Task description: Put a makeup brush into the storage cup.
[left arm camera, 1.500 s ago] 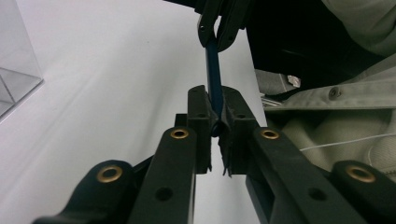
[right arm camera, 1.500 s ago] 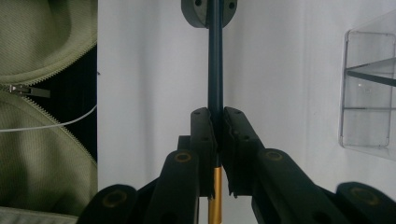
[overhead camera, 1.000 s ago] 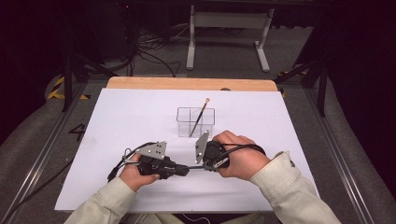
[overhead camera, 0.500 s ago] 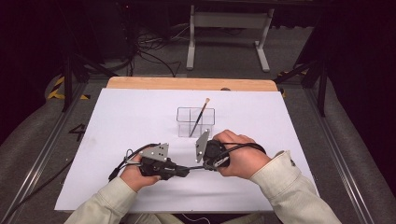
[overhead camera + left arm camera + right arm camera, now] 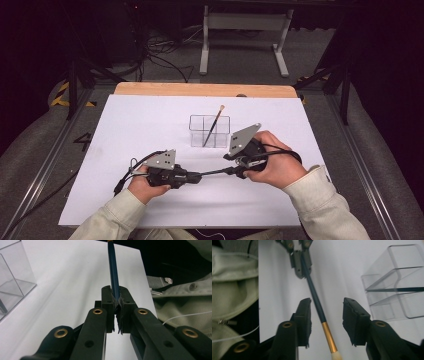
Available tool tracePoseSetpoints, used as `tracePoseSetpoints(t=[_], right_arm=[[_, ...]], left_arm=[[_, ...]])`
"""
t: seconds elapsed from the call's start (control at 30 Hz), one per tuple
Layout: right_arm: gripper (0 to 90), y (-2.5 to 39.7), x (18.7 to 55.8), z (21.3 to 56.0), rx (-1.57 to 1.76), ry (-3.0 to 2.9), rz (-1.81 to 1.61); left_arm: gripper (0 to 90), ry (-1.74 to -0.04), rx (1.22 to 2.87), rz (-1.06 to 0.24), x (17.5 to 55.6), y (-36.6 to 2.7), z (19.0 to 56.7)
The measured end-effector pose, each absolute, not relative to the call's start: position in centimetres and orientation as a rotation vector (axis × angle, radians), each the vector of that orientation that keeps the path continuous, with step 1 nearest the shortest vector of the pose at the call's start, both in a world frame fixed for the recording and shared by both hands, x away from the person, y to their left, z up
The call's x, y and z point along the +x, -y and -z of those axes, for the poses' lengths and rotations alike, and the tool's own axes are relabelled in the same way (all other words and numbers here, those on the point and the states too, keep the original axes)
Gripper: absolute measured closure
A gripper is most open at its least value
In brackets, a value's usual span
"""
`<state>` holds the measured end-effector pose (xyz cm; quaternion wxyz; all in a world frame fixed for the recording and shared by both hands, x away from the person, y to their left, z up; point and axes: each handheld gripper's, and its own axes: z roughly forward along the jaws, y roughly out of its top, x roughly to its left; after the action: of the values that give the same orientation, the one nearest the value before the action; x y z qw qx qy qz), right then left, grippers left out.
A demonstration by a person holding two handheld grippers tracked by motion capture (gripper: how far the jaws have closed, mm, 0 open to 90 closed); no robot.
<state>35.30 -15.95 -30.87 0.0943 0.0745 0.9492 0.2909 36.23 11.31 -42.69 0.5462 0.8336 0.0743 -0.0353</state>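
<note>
My left gripper (image 5: 198,177) is shut on the dark blue handle of a paintbrush (image 5: 113,272), (image 5: 314,296), which runs from it toward my right gripper (image 5: 235,171). In the right gripper view the brush's gold ferrule (image 5: 329,337) and pale tip lie between my right gripper's (image 5: 326,320) open jaws, touching neither. The left gripper's pads (image 5: 298,263) show farther off, clamped on the handle. A clear divided box (image 5: 209,131) stands behind the grippers with a second brush (image 5: 213,125) leaning in it.
White paper (image 5: 125,130) covers the table; a wooden edge (image 5: 200,89) runs along the far side. Metal rails flank the table. The clear box (image 5: 12,282), (image 5: 397,280) stands close to both grippers. Sleeves enter from the bottom.
Almost nothing has moved; both hands hold near the same place in front of the box, the brush still spanning between the grippers.
</note>
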Motion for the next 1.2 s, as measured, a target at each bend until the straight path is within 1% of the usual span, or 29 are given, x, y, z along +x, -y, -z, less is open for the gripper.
tracePoseSetpoints(t=[0.03,0.1,0.23,0.5,0.83,1.0,1.2], right_arm=[[56.0,16.5,35.3,30.7,0.242,-2.801,-0.906],[48.8,17.5,35.2,30.6,0.297,-2.762,-0.999],[40.9,18.9,35.0,30.9,0.351,-2.710,-1.068],[31.1,21.2,34.4,32.5,0.438,-2.578,-1.270],[26.2,23.5,34.5,34.9,0.536,-2.443,-1.481],[26.2,23.9,34.7,36.2,0.568,-2.421,-1.532],[27.2,23.9,34.8,36.9,0.572,-2.408,-1.573]], left_arm=[[85.4,-0.175,1.970,0.089,36.3,-11.4,42.7],[85.4,-0.179,1.956,0.088,36.3,-11.4,42.7],[85.4,-0.196,1.927,0.104,36.4,-11.4,42.9],[85.4,-0.201,1.907,0.119,36.3,-11.4,43.3],[85.4,-0.202,1.873,0.122,36.3,-11.8,43.1],[85.4,-0.200,1.850,0.132,36.3,-12.0,42.9],[85.4,-0.190,1.826,0.136,36.3,-12.1,42.7]])
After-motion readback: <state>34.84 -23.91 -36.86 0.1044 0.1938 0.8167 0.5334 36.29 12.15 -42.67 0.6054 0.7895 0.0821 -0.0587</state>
